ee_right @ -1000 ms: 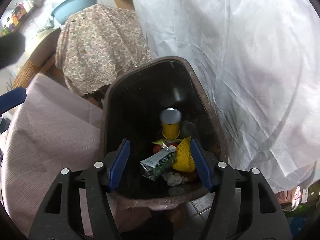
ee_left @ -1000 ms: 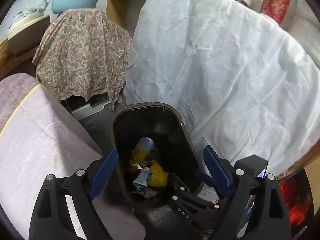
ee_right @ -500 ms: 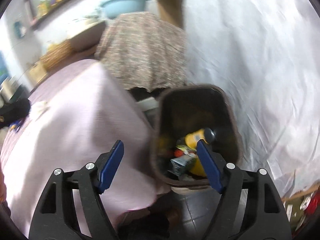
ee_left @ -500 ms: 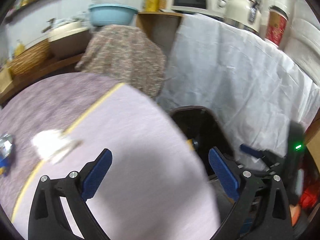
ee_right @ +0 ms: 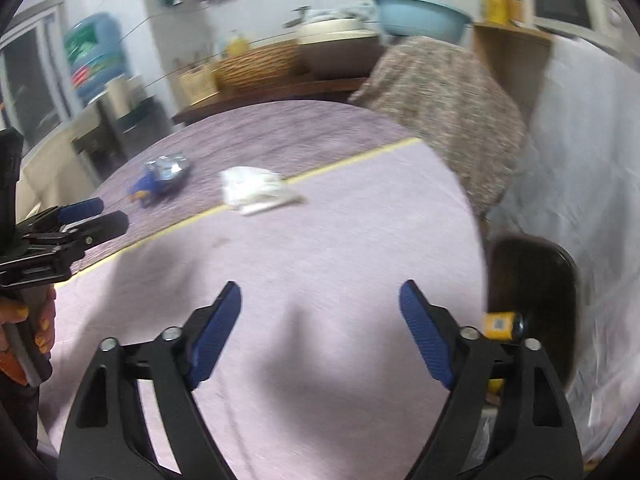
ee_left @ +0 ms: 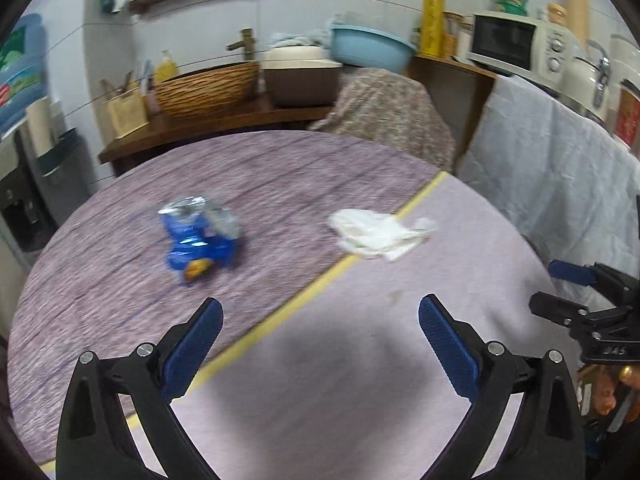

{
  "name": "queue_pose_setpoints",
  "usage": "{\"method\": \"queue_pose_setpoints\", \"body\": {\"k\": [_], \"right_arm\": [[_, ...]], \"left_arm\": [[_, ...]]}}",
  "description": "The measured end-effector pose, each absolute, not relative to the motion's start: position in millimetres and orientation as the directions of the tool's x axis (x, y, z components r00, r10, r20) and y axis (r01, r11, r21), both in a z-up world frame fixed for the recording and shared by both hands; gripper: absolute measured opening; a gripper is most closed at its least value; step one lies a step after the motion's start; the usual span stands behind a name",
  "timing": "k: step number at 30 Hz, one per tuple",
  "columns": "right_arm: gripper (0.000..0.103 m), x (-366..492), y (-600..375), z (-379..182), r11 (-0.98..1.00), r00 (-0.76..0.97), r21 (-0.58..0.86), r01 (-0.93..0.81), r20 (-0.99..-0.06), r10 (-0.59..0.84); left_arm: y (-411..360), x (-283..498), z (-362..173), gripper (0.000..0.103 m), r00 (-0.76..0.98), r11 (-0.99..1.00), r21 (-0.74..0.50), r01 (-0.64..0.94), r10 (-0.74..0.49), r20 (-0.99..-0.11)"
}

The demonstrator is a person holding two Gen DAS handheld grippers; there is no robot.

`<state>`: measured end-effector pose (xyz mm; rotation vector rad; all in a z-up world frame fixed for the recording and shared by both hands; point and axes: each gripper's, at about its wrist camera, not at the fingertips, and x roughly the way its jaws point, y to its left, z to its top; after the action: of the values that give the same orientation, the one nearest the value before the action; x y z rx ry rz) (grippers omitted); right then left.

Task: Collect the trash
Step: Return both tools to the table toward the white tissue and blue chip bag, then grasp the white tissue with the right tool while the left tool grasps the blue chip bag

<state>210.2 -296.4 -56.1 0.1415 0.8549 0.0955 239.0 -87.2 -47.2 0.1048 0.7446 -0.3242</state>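
A crumpled blue snack wrapper and a crumpled white tissue lie on the purple-clothed round table. My left gripper is open and empty above the table's near side, short of both. My right gripper is open and empty over the table's right part. The wrapper and tissue lie beyond it. The dark trash bin stands past the table's right edge with a yellow can inside.
A chair under floral cloth stands behind the table. A white sheet covers furniture at right. A wooden counter carries a wicker basket and tubs. The right gripper shows at the left wrist view's right edge.
Both grippers have swung away from over the trash bin, up and left to the table. The wrapper and tissue have come into view. Both stay open and empty.
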Motion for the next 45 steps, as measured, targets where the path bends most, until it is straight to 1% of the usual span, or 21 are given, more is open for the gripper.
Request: {"method": "queue_pose_setpoints", "body": {"k": [8,15,17,18,19,20,21,22,23,25,27,32,35,37,39,41,43,44,45], "right_arm": [[0.087,283,-219,-65,0.967,0.558,0.148,-0.208,-0.794,0.241],[0.087,328,-178,-82,0.961,0.516,0.027,-0.276,-0.839,0.172],[0.083,338,-175,-89,0.961,0.497,0.027,-0.276,-0.852,0.167],[0.073,341,-175,-90,0.960,0.491,0.028,-0.278,-0.855,0.167],[0.059,343,-174,-92,0.960,0.486,0.025,-0.280,-0.858,0.164],[0.052,346,-173,-94,0.960,0.483,0.013,-0.279,-0.863,0.152],[0.037,347,-172,-96,0.962,0.483,0.003,-0.273,-0.864,0.140],[0.026,348,-173,-96,0.965,0.488,-0.007,-0.263,-0.864,0.127],[0.022,349,-175,-96,0.966,0.493,-0.009,-0.257,-0.861,0.123],[0.008,349,-179,-94,0.968,0.499,0.010,-0.249,-0.856,0.137],[0.005,348,-184,-89,0.971,0.512,0.041,-0.237,-0.844,0.161],[0.005,342,-184,-82,0.971,0.536,0.034,-0.235,-0.829,0.159],[0.005,337,-185,-78,0.972,0.554,0.021,-0.232,-0.819,0.149],[0.005,335,-185,-77,0.972,0.557,0.019,-0.232,-0.817,0.149],[0.005,335,-188,-77,0.973,0.557,0.030,-0.227,-0.816,0.155],[0.005,337,-193,-75,0.971,0.561,0.069,-0.230,-0.806,0.190],[0.005,337,-196,-73,0.972,0.574,0.072,-0.223,-0.797,0.190],[0.007,339,-197,-72,0.973,0.573,0.069,-0.219,-0.798,0.186],[0.016,341,-198,-73,0.974,0.568,0.070,-0.215,-0.803,0.183]], "left_arm": [[-21,255,-50,0.097,0.705,0.976,-0.022,0.217,-0.173,-0.688],[7,269,-60,0.097,0.680,0.981,-0.055,0.184,-0.167,-0.714],[12,272,-61,0.097,0.677,0.982,-0.057,0.180,-0.166,-0.717],[14,274,-62,0.097,0.676,0.982,-0.057,0.179,-0.165,-0.718],[16,275,-63,0.097,0.674,0.982,-0.059,0.181,-0.168,-0.719],[18,277,-63,0.097,0.673,0.981,-0.060,0.183,-0.169,-0.720],[20,278,-65,0.097,0.671,0.982,-0.058,0.181,-0.166,-0.722],[22,279,-66,0.097,0.670,0.983,-0.055,0.177,-0.162,-0.725],[24,281,-67,0.097,0.668,0.983,-0.055,0.175,-0.160,-0.726],[28,285,-69,0.097,0.666,0.985,-0.061,0.164,-0.156,-0.729],[31,290,-70,0.097,0.662,0.985,-0.077,0.157,-0.163,-0.731],[22,307,-71,0.097,0.650,0.982,-0.097,0.162,-0.180,-0.739],[10,319,-68,0.097,0.636,0.974,-0.124,0.190,-0.218,-0.740],[1,327,-66,0.097,0.634,0.974,-0.115,0.193,-0.213,-0.744],[-7,339,-67,0.097,0.621,0.977,-0.110,0.185,-0.203,-0.757],[-11,349,-72,0.097,0.594,0.976,-0.126,0.177,-0.208,-0.777],[-15,359,-79,0.097,0.572,0.976,-0.145,0.162,-0.213,-0.792],[-16,362,-82,0.095,0.568,0.979,-0.141,0.148,-0.201,-0.798],[-17,365,-85,0.080,0.562,0.982,-0.133,0.132,-0.185,-0.806]]}}
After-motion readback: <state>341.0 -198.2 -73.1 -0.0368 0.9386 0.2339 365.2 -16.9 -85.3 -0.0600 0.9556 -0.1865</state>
